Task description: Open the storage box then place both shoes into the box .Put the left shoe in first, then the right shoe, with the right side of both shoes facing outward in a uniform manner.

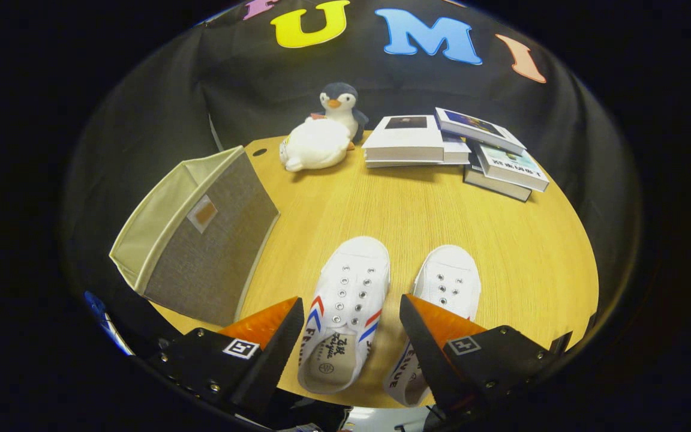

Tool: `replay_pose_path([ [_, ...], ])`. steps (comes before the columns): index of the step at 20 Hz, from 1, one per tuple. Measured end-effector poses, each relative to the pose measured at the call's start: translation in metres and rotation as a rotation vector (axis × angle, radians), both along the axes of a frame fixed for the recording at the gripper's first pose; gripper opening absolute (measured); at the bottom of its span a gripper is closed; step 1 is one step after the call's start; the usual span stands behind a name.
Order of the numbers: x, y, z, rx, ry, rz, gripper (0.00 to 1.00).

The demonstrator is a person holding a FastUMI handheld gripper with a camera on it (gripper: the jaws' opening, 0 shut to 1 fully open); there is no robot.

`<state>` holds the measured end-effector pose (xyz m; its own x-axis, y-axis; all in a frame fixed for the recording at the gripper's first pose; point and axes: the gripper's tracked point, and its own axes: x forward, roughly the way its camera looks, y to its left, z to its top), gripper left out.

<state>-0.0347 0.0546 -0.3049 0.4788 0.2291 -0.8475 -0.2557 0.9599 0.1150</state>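
Holding my gripper (351, 312) above the near edge of the table (429, 216), I record its fingers spread wide apart with nothing held between them. The left shoe (345, 300) lies in the gap between the fingers, toe pointing away from me, its heel end close to the table's near edge. I see no contact between either finger and that shoe; they appear to hover over it. The right shoe (450, 282) lies just beside the left one, roughly parallel, toe also pointing away; the right finger covers much of its rear half.

Off to the left of the fingers, the storage box (201, 240) lies tipped onto its side at the table's left edge, partly overhanging it. Its opening faces left and away from the shoes, a grey fabric panel bearing a small label patch turned towards me. It sits near the left shoe but apart from it.

Beyond the shoes, at the far side of the table, I note a white plush toy (315, 147) lying down, with a penguin plush (341, 108) upright directly behind and touching it. To their right is a loose stack of books (405, 141), with more books (504, 162) piled at an angle against them. Black cloth closes off the booth behind the table.
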Motion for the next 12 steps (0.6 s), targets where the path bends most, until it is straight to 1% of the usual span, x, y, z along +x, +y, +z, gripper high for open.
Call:
replay_pose_path([
  [3,-0.006,-0.005,-0.016,-0.022,0.04,0.012,0.97],
  [5,-0.008,-0.008,-0.025,-0.039,0.058,0.021,0.94],
  [6,-0.007,-0.01,-0.034,-0.054,0.062,0.026,0.94],
  [7,-0.008,-0.013,-0.036,-0.073,0.072,0.03,0.93],
  [8,-0.01,-0.016,-0.043,-0.09,0.084,0.033,0.88],
  [9,-0.009,-0.017,-0.047,-0.098,0.089,0.034,0.88],
  [10,-0.007,-0.019,-0.052,-0.112,0.09,0.029,0.84],
  [12,-0.01,-0.014,-0.059,-0.095,0.122,0.021,0.64],
])
